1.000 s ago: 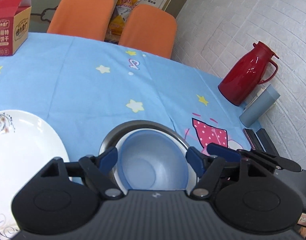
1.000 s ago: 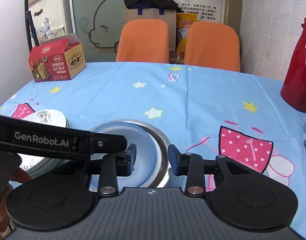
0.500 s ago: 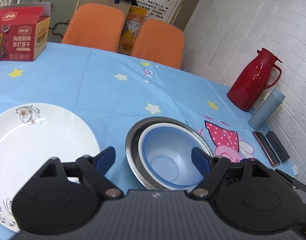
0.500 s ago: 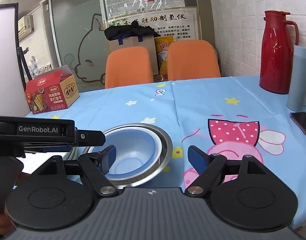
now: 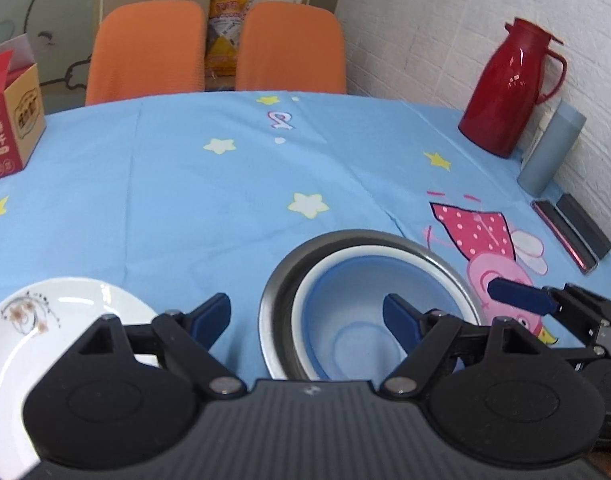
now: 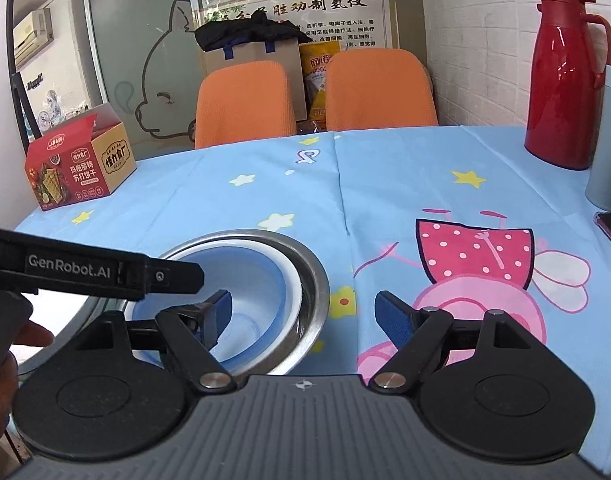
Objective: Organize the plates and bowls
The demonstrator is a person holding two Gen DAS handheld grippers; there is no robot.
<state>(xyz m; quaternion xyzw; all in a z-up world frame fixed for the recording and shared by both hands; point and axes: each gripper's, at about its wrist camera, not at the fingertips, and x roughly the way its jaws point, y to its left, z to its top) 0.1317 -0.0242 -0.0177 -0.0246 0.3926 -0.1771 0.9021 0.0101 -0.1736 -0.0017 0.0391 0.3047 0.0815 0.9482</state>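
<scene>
A blue bowl (image 5: 357, 312) sits nested in a white bowl, inside a steel bowl (image 5: 281, 284), on the blue tablecloth near the front edge. The stack also shows in the right wrist view (image 6: 261, 280). A white plate (image 5: 45, 320) with a small flower print lies to the left of the stack. My left gripper (image 5: 305, 320) is open and empty, hovering above the near left rim of the steel bowl. My right gripper (image 6: 303, 312) is open and empty above the stack's right rim.
A red thermos (image 5: 509, 88) and a grey-blue cup (image 5: 551, 148) stand at the right by the wall. A phone and a dark case (image 5: 583, 226) lie near the right edge. A red cracker box (image 6: 81, 164) is at the far left. Two orange chairs (image 6: 245, 104) stand behind the table.
Both grippers have pulled back and up from the bowl stack. The right gripper's jaws have opened wide. The left gripper has shifted to the left, with more of the table in view.
</scene>
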